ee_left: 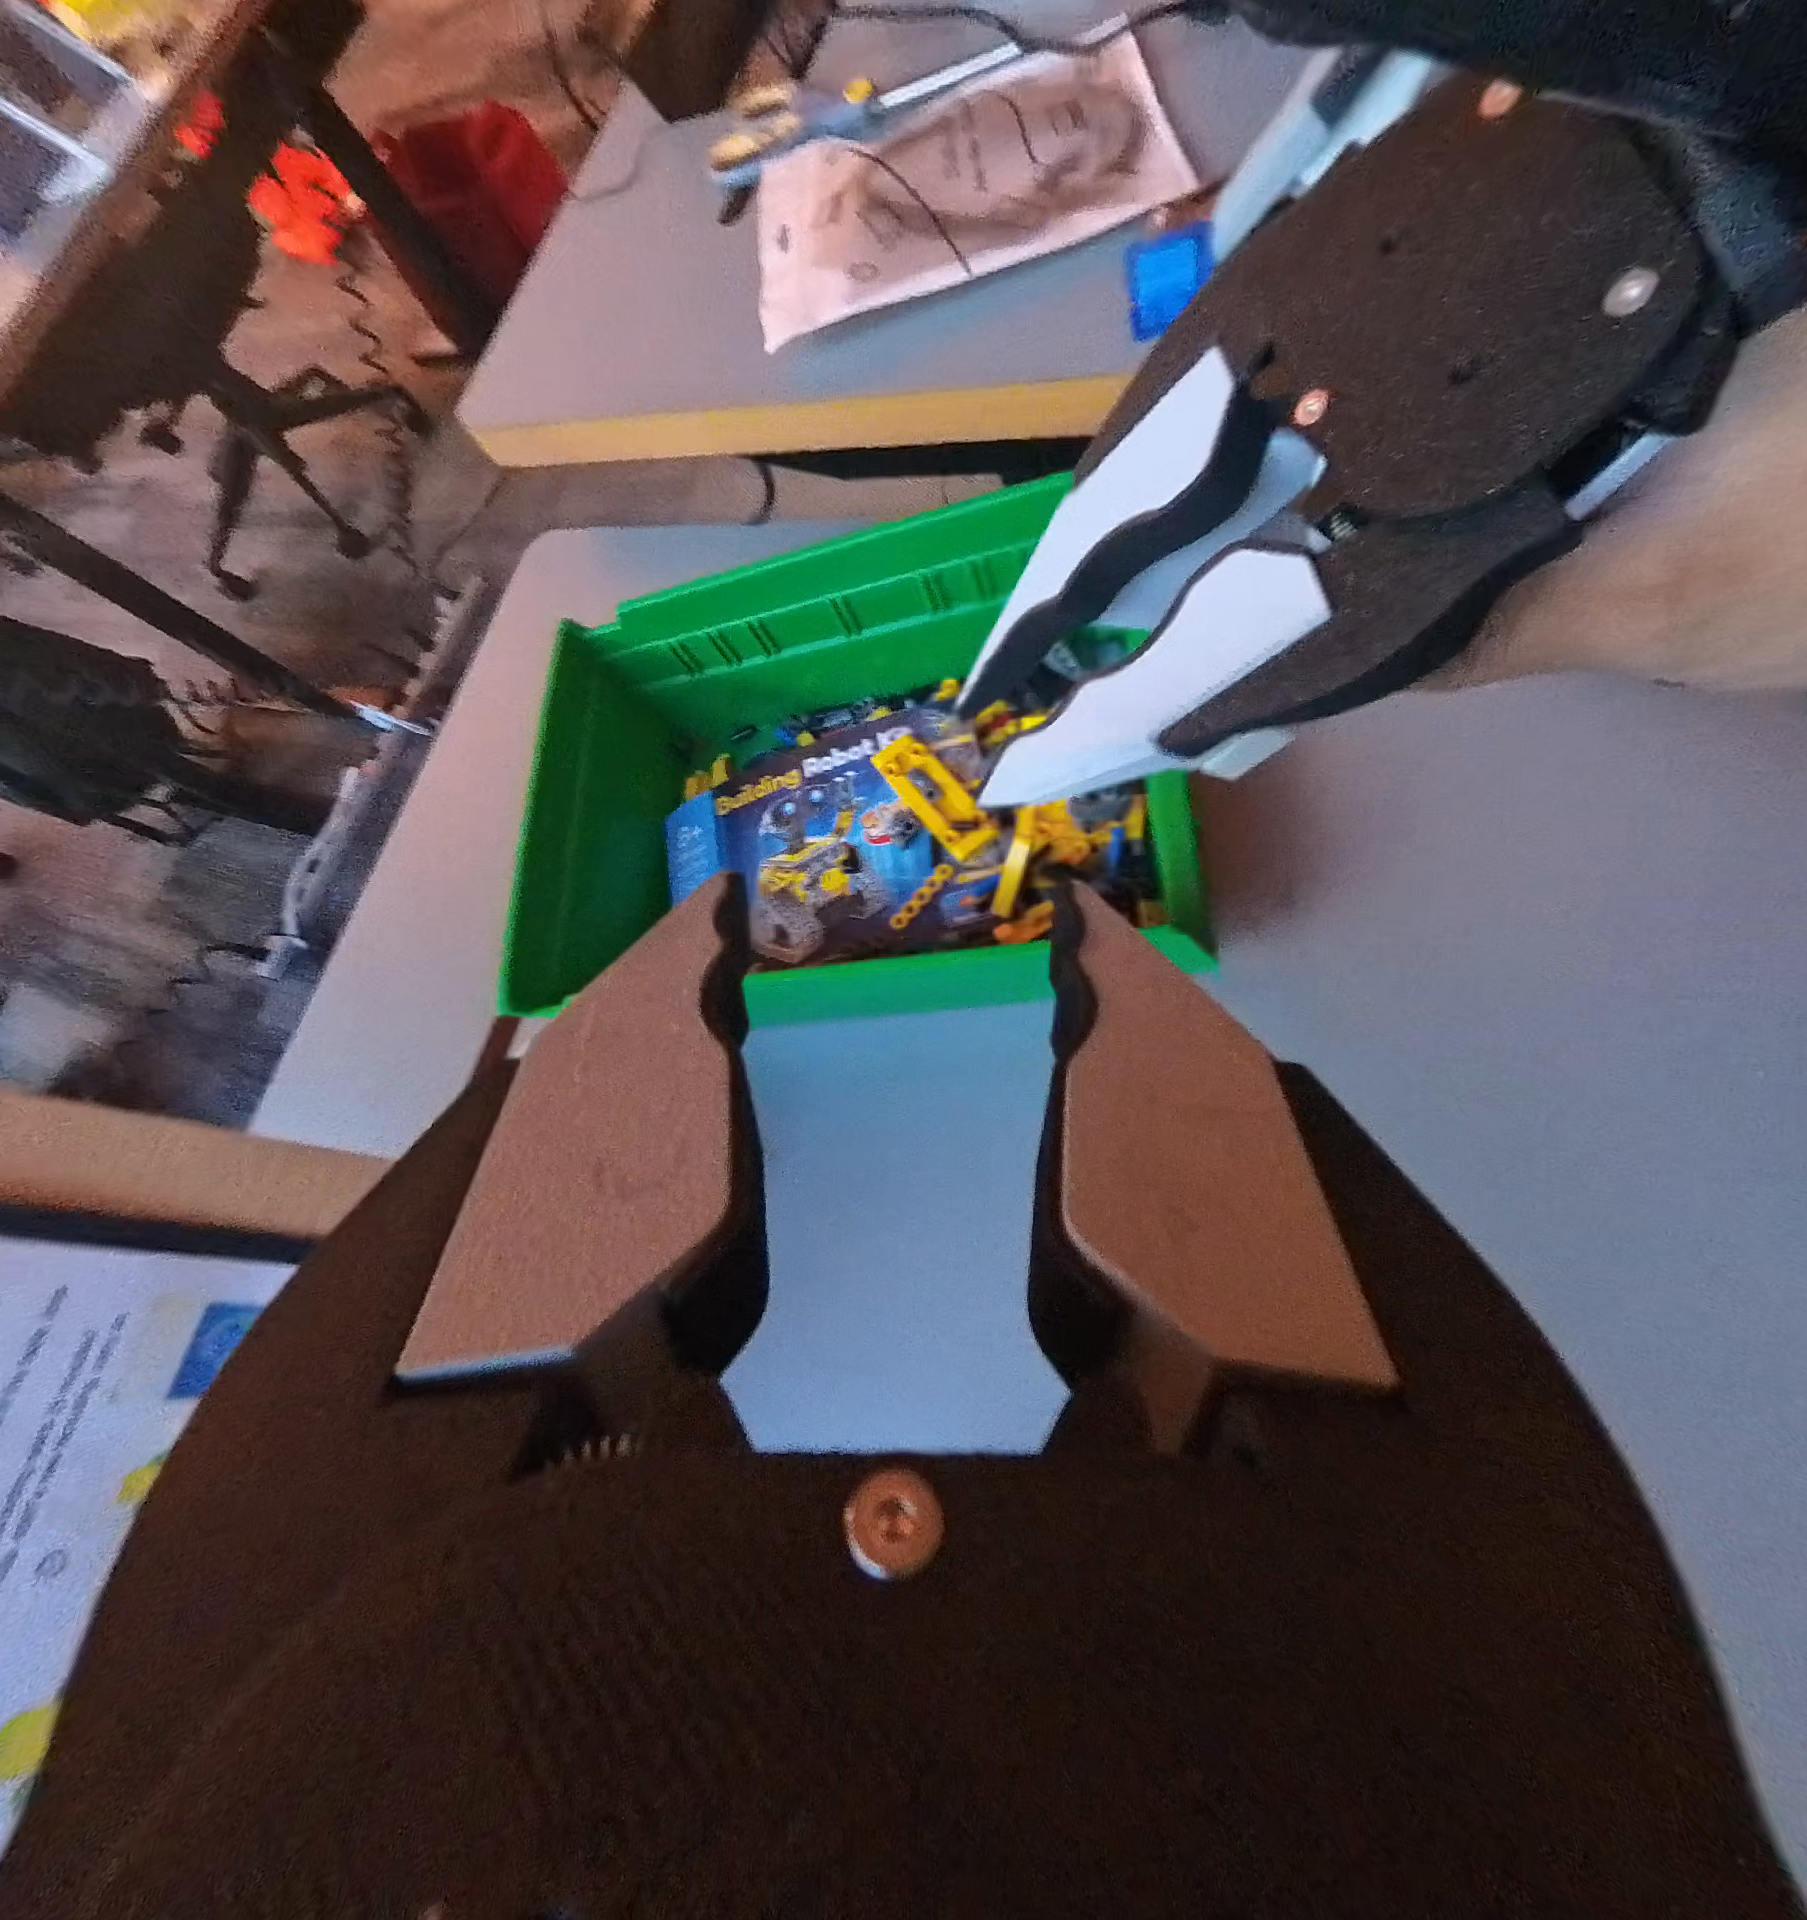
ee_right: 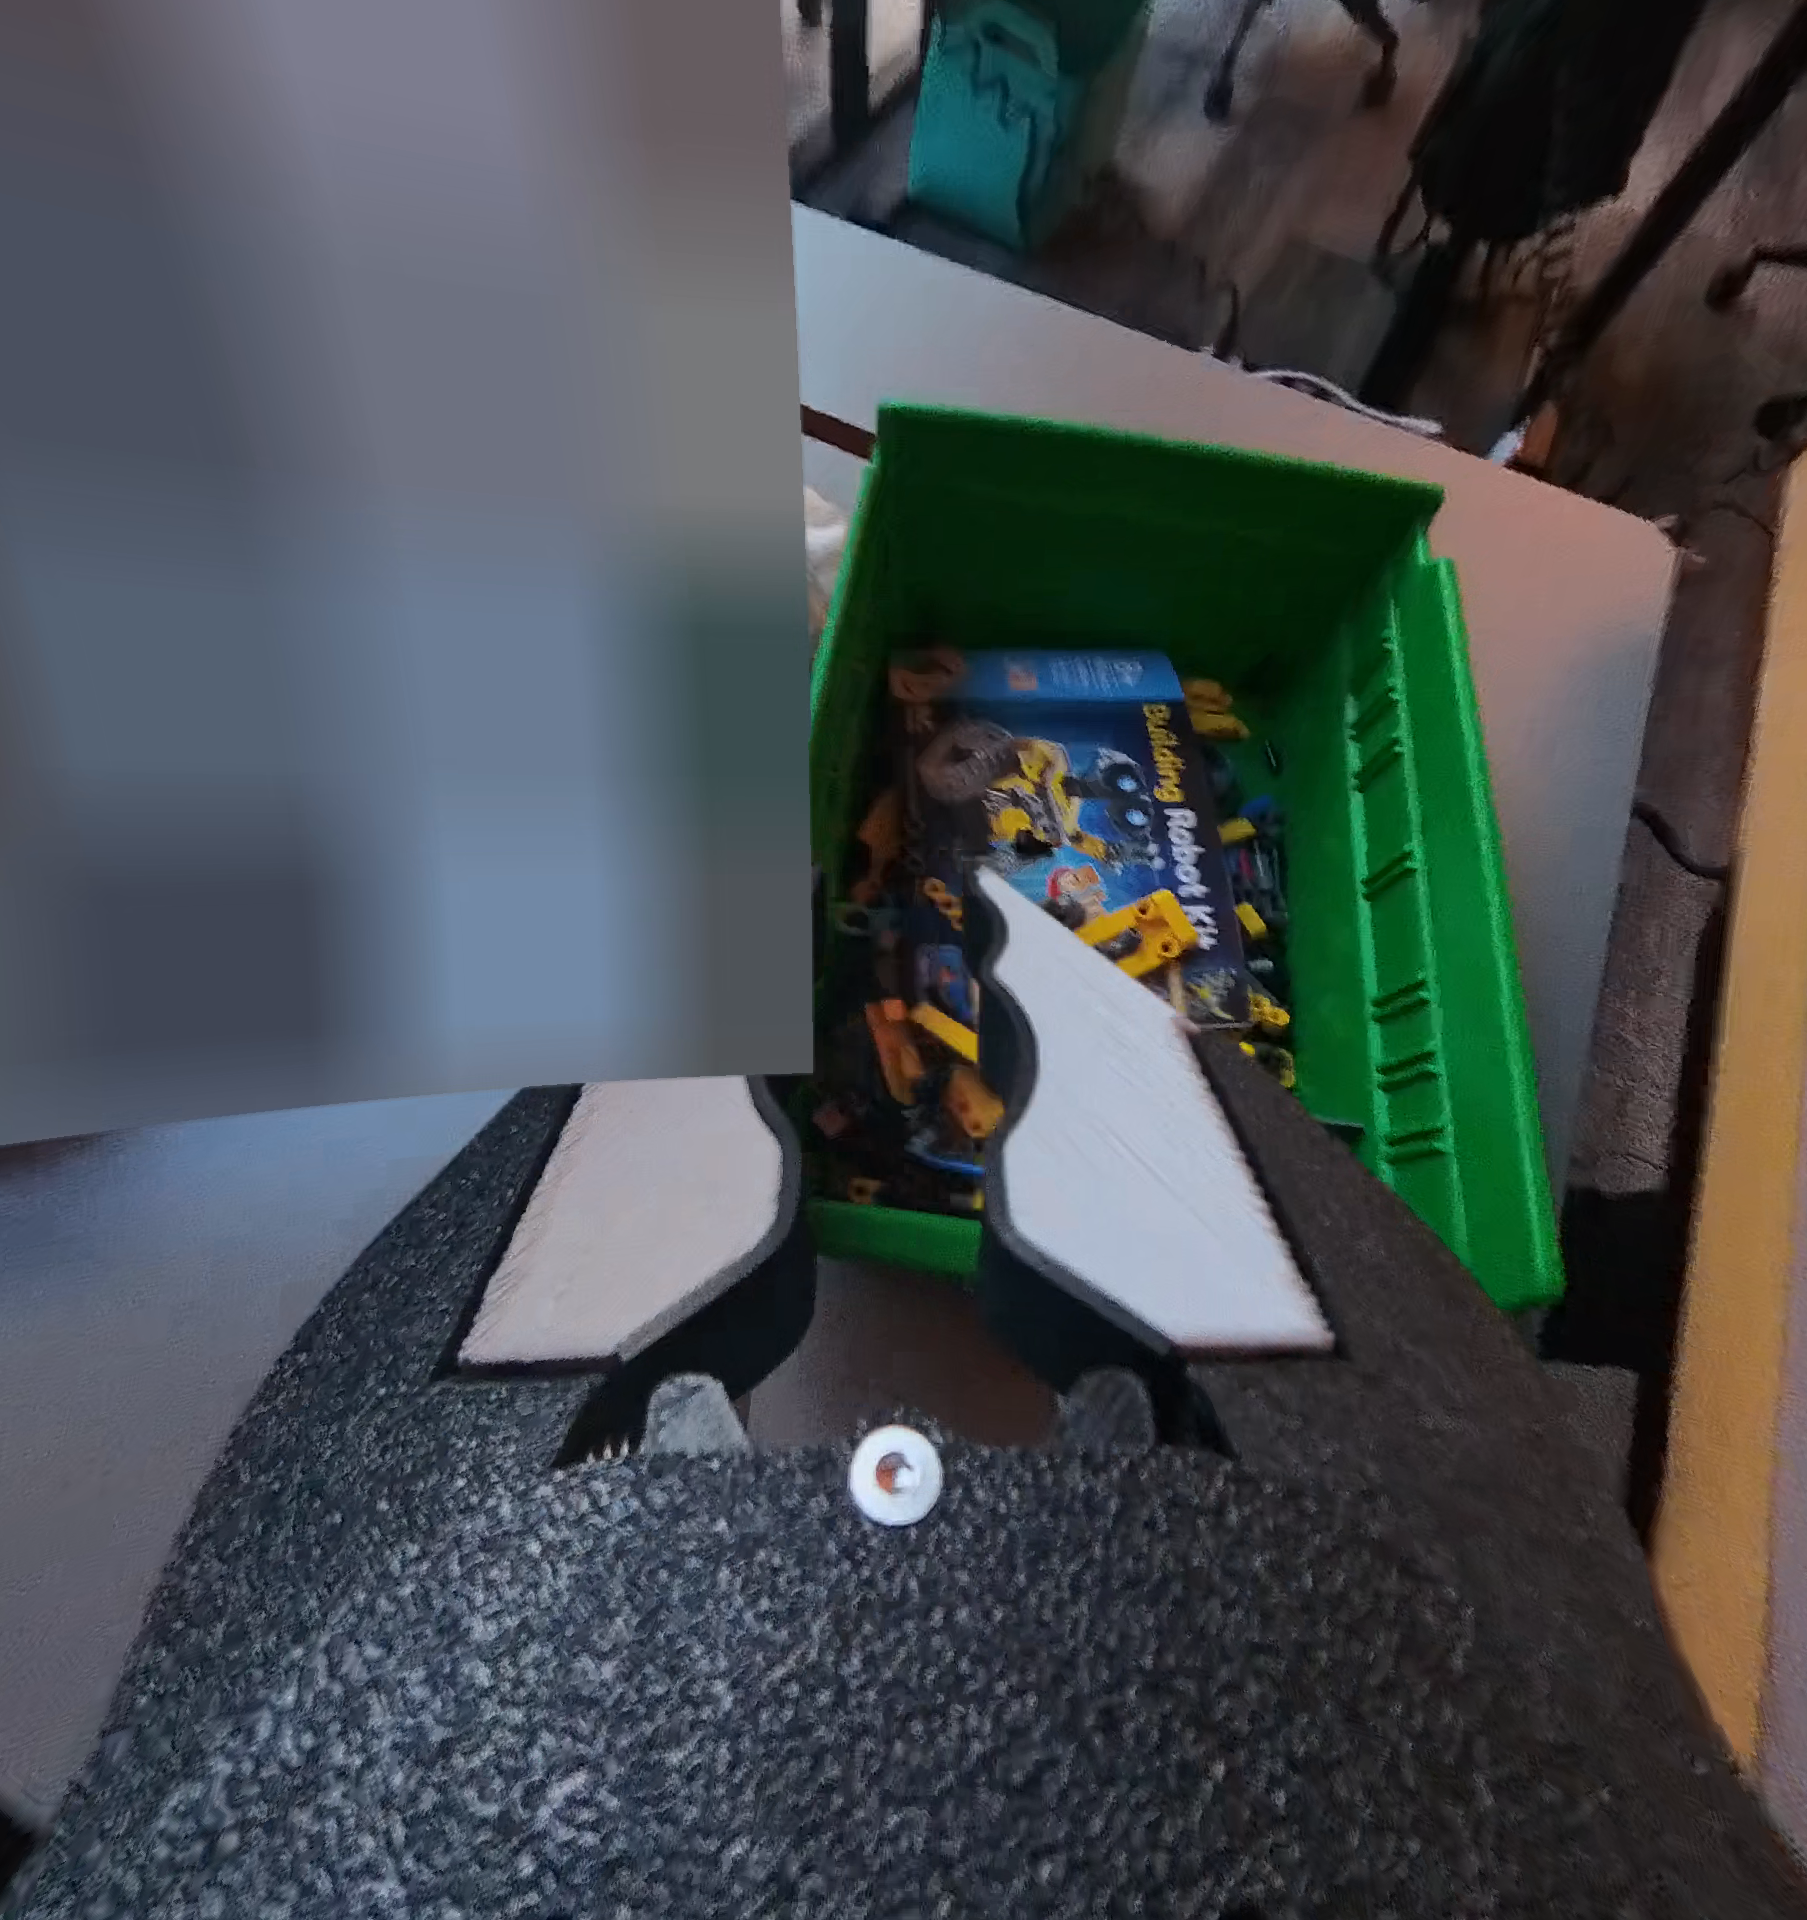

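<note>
Pale grey counter (ee_left: 1450,1039), smooth, with a rounded far-left corner. Directly on it, near the far edge: a green plastic bin (ee_left: 566,831), open-topped, ribbed along one long wall. At the near-left corner, a printed paper sheet (ee_left: 57,1455) with a blue mark, lying flat. Beyond a gap, a second counter (ee_left: 670,312) with a yellow edge band, bearing a large printed sheet (ee_left: 972,177) and a dark cable (ee_left: 920,208) across it.

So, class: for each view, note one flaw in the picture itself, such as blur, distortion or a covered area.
Left wrist view: motion blur softens the green bin and the floor; wide-angle bending curves the table edges. Right wrist view: a big added mosaic patch covers the upper left, hiding the right gripper partly.
</note>
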